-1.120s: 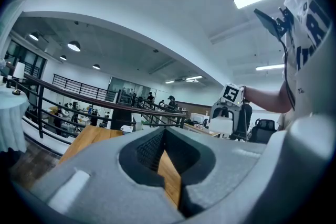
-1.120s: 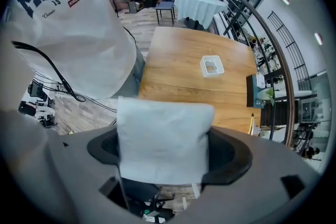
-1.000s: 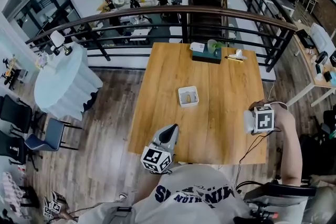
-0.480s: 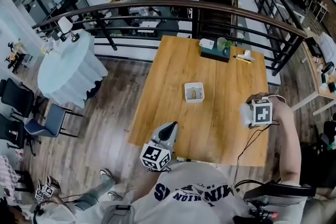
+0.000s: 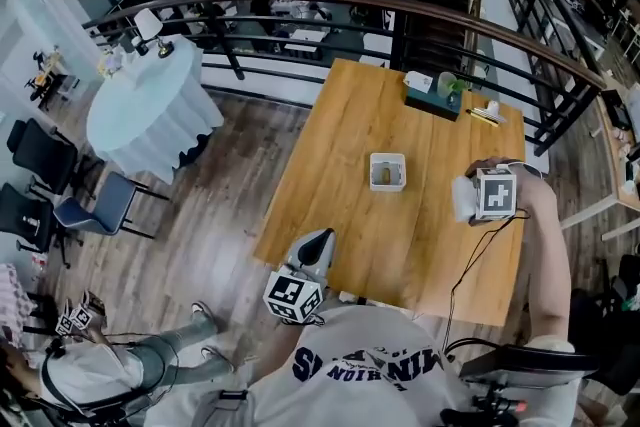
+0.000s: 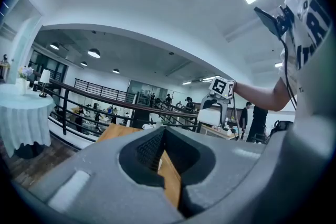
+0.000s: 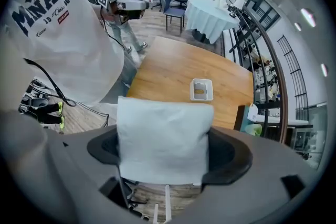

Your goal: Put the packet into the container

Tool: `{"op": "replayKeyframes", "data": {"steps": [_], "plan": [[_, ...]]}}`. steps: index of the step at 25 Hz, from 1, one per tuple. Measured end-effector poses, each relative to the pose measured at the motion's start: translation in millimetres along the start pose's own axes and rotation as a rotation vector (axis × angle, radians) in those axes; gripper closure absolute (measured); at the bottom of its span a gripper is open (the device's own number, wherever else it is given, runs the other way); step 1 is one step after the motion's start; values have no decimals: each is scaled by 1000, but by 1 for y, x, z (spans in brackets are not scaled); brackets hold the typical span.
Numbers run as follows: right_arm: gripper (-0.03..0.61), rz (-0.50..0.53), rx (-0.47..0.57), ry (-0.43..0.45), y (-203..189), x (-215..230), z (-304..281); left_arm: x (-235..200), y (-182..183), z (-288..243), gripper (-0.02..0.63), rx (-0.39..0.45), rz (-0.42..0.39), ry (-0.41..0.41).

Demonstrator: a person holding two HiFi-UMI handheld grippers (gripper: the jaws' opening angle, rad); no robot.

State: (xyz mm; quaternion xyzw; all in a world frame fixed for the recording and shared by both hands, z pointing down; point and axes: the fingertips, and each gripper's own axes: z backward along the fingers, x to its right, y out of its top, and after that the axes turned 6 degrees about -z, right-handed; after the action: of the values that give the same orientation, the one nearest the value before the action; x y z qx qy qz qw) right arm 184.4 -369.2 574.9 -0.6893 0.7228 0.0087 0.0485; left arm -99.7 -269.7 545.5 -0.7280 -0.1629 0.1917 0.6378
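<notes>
A small white container (image 5: 387, 171) with something brownish inside stands mid-table on the wooden table (image 5: 340, 175). To its right, above the table, my right gripper (image 5: 475, 200) points straight down and is shut on a pale, pillow-like packet (image 5: 461, 198). The right gripper view shows the packet (image 7: 163, 139) pinched between both jaws of my right gripper (image 7: 165, 150), with the container (image 7: 202, 89) farther off beyond it. My left gripper (image 5: 318, 245) hovers at the table's near edge, jaws together and holding nothing. In the left gripper view, my left gripper (image 6: 163, 134) shows only a thin slit.
A dark teal tray (image 5: 432, 102) with a cup and small white items sits at the table's far edge. A curved railing (image 5: 300, 5) runs behind it. A round cloth-covered table (image 5: 150, 110) and chairs (image 5: 95, 205) stand left. Another person (image 5: 100, 370) is at lower left.
My right gripper has carried the packet across the table, closer to the container. My left gripper has drifted slightly left along the near edge. The head camera has shifted.
</notes>
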Motion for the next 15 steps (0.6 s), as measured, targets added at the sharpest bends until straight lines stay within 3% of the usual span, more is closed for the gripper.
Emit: {"op": "replayKeyframes", "data": {"steps": [15], "plan": [[129, 82, 31, -32, 67, 87, -30, -21, -12, 32, 620, -12, 29, 127]]}}
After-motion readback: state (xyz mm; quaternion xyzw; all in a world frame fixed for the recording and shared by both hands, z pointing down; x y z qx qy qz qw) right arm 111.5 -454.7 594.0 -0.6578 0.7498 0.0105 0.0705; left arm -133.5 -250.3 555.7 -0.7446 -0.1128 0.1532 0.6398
